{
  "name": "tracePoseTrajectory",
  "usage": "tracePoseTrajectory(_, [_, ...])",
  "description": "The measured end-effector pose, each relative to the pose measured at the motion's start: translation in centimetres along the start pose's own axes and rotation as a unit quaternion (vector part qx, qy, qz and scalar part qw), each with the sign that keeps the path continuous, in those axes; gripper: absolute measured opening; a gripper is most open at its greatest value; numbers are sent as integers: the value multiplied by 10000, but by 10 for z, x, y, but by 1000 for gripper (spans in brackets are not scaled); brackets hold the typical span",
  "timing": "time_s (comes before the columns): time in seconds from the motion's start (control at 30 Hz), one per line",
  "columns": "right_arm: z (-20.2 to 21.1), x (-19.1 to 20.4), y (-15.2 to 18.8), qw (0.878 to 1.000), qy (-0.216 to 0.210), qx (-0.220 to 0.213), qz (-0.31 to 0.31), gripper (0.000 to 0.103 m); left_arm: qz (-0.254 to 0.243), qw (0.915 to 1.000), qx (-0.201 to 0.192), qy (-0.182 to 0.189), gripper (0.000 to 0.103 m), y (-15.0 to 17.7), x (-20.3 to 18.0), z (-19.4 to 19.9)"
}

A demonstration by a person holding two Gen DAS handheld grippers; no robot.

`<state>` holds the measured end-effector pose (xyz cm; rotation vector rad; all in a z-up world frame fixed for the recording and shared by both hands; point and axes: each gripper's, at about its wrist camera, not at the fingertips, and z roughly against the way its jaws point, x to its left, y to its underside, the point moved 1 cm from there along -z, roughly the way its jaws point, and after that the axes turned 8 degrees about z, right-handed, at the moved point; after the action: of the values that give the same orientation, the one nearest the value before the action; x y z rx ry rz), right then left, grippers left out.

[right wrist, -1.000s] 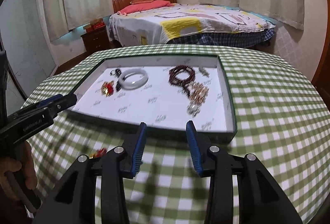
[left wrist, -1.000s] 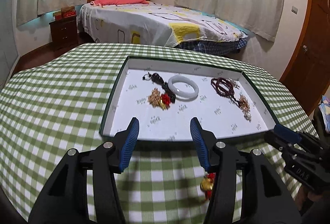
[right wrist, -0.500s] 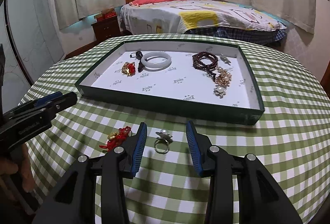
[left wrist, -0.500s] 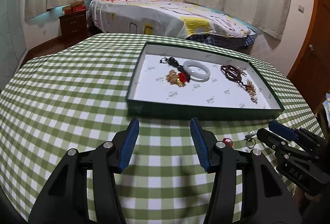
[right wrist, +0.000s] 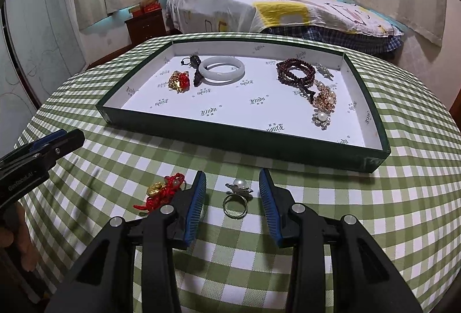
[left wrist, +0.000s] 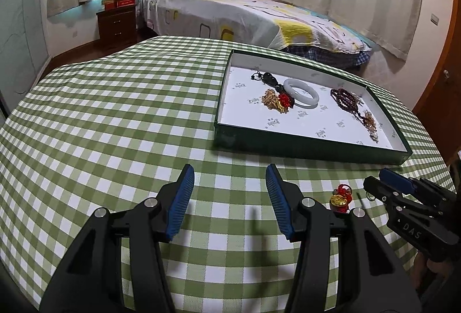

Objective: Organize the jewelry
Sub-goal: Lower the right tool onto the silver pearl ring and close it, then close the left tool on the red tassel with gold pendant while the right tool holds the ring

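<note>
both grippers have drawn back from the tray (right wrist: pixel 236 137) toward the table's near edge, so the right gripper (right wrist: pixel 232 199), jaws apart and empty, now frames the pearl ring (right wrist: pixel 236 197) on the cloth, ready for pickup.

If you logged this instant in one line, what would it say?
pearl ring: on tablecloth, between open right hand-held gripper fingers | left hand-held gripper: open, empty | tray: bangle, beads inside

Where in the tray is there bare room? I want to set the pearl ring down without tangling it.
The tray is free across its middle, between the white bangle and dark bead strand, and along the near wall. Crowded: the far left corner and the right side by the brooches. The pearl ring lies outside.
</note>
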<state>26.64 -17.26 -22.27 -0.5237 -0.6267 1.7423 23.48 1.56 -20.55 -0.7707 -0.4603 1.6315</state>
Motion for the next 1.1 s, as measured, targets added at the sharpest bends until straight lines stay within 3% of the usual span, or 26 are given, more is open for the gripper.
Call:
tracePoseTrajectory(0.37, [-6,-3,2,9999,4,126,-59,38,-26,10000,31,-8,51,1,-1,-3])
tracePoseTrajectory(0.5, [-9,-3,3,9997,-45,235,-43,26,-22,10000,40,2,51,1,-1,-4])
tracePoseTrajectory(0.7, [-7,-6,5,9997,-69,236,-85,22,-36,10000,65,40,51,4,-5,-5])
tracePoseTrajectory(1.1, [19,-44,19,9991,174,104,-367,22,-289,9985,229,408,51,17,-49,-6])
